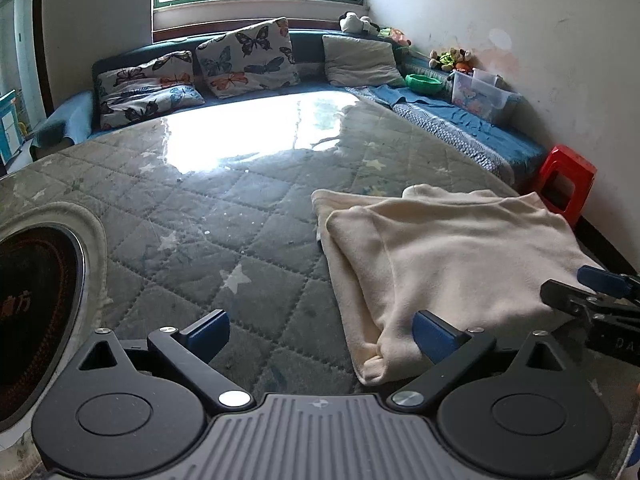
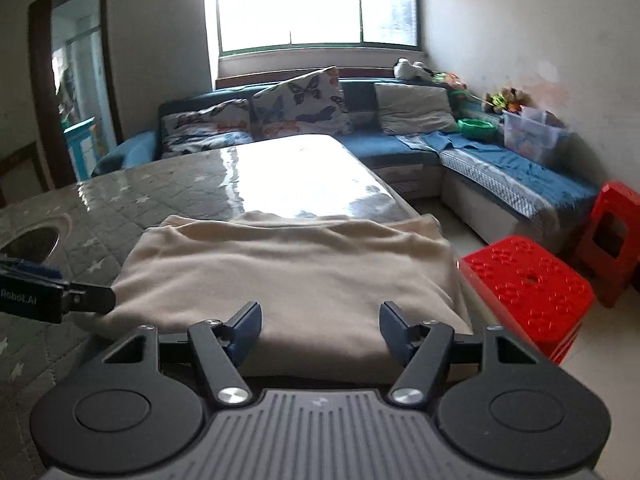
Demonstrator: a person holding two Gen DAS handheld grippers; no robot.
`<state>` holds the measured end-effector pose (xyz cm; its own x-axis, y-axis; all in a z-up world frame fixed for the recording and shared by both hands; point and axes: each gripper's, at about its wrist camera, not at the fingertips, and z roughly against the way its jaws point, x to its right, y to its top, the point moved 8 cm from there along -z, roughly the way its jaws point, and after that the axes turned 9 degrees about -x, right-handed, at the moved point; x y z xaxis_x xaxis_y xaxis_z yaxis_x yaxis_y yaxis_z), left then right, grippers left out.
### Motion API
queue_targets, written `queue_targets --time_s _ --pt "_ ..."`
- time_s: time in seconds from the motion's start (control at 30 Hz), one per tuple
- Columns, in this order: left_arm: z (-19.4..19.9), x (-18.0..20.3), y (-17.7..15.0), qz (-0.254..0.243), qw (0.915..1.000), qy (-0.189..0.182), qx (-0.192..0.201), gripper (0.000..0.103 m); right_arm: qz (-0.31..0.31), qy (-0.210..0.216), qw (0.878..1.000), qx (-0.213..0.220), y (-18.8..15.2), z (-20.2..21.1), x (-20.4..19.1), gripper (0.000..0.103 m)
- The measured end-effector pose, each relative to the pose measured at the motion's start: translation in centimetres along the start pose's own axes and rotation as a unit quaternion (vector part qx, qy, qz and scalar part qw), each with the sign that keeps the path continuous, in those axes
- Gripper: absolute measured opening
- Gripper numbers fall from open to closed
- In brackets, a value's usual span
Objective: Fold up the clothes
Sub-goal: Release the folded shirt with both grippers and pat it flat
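Claws spread wide over cloth, nothing held.
Left claw (image 1: 320, 336) and right claw (image 2: 320, 330) hover at the near edge of the folded cream fleece garment (image 1: 448, 256) on the quilted grey worktop (image 1: 208, 216); pinching both near corners evenly should keep the next fold square.

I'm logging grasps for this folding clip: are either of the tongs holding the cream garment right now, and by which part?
Nothing is held. The left tongs and right tongs are both open at the near edge of the cream garment.
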<state>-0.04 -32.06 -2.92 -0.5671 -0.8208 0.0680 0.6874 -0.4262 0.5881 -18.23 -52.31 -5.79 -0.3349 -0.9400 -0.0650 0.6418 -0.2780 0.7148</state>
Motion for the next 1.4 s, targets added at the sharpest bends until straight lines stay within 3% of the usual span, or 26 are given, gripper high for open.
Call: queue_targets --time_s 0.2,0.77,1.3,1.4 --pt "-0.1 -0.1 -0.2 0.0 1.0 0.003 -0.003 0.102 0.008 -0.011 1.0 0.009 -0.1 -0.1 0.0 0.067" --pt "2.6 -2.5 -2.1 0.029 0.9994 0.02 0.006 0.103 0.057 0.017 0.998 0.021 0.2 -0.4 -5.5 0.07" --pt "3.3 -5.0 -5.0 0.075 0.9965 0.031 -0.022 0.103 0.081 0.043 0.996 0.021 0.2 -0.4 -9.1 0.072" --pt "3.4 -4.7 -5.2 0.071 0.9966 0.034 -0.025 0.103 0.079 0.047 0.995 0.023 0.2 0.1 -9.4 0.081"
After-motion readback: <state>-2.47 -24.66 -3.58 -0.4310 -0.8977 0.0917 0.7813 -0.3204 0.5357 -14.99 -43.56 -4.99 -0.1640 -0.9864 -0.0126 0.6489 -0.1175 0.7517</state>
